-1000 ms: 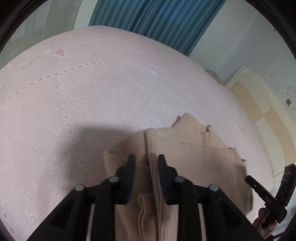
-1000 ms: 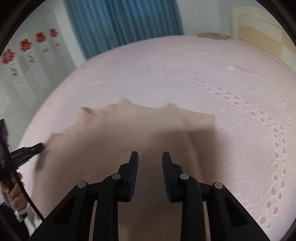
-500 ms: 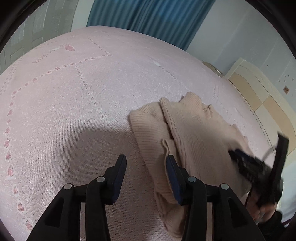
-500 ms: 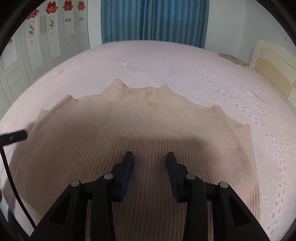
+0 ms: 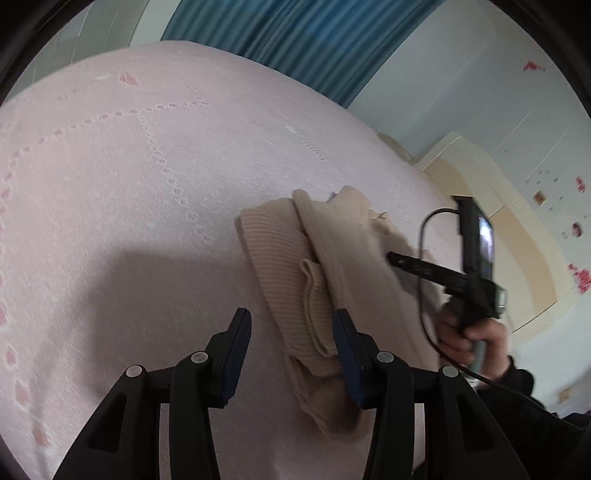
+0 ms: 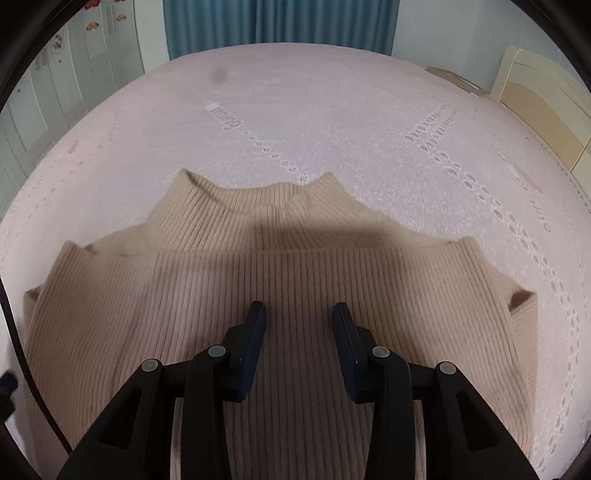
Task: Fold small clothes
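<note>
A beige ribbed sweater [image 6: 295, 266] lies flat on the pink bed, its collar [image 6: 255, 195] pointing away from me. My right gripper [image 6: 299, 317] hovers open over the middle of its body, with nothing pinched between the fingers. In the left wrist view the sweater [image 5: 343, 251] lies right of centre, with a sleeve [image 5: 295, 280] folded in along its left edge. My left gripper [image 5: 291, 332] is open low over the bed. The folded sleeve's cuff lies by its right finger [image 5: 345, 343], not gripped. The right gripper [image 5: 397, 258] reaches in over the sweater from the right.
The pink patterned bedspread [image 5: 110, 177] stretches wide to the left and beyond the sweater. A person's hand [image 5: 469, 336] holds the right tool, with a cable looping down. Blue curtain [image 6: 280, 22], white wardrobe doors [image 6: 55, 92] and a cream headboard [image 6: 546, 103] border the bed.
My left gripper let go of the sweater's edge, opened and drew back to the left. My right gripper swung in over the sweater's middle, sank toward it and opened slightly.
</note>
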A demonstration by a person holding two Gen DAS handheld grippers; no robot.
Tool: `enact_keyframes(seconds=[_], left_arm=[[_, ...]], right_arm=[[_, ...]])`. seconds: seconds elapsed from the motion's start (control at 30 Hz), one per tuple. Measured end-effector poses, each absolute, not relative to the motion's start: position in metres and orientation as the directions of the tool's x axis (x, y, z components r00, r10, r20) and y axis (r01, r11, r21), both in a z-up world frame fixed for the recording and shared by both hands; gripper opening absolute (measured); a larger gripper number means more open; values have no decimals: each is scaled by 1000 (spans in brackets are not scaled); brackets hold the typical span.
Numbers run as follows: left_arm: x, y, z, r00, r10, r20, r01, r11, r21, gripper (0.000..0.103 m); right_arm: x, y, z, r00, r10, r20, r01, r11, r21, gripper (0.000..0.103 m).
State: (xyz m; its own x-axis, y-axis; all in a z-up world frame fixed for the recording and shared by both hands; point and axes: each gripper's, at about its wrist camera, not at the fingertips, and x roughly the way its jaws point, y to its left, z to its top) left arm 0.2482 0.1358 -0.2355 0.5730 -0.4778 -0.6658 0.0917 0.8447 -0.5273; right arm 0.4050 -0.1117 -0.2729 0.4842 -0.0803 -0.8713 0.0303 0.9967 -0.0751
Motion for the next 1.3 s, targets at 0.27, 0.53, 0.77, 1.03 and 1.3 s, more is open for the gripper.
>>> enact_keyframes(seconds=[0.27,0.53,0.77,1.03,1.3], left_arm=[[244,114,-253,497,-537,-681,79,810,-581,46],[252,98,-264,501,-528,-686,43,807,-589,57],[284,82,-263,502,-455,-736,-38,838,-544,57],[294,65,-253,491,-325,-808,-158,879,-449,27],[300,32,-181,549,-315,-774,-119,888,-445,21]], right_arm=[[345,-108,-253,521,-54,-852,-26,997,-78,36],[245,-110,-236,508,73,-859,-174,984,-19,36],[173,-144,-231,487,155,-860,-161,983,86,36],[129,-205,-209,597,82,-798,-50,997,65,36],[110,-277,-214,642,68,-764,94,982,166,36]])
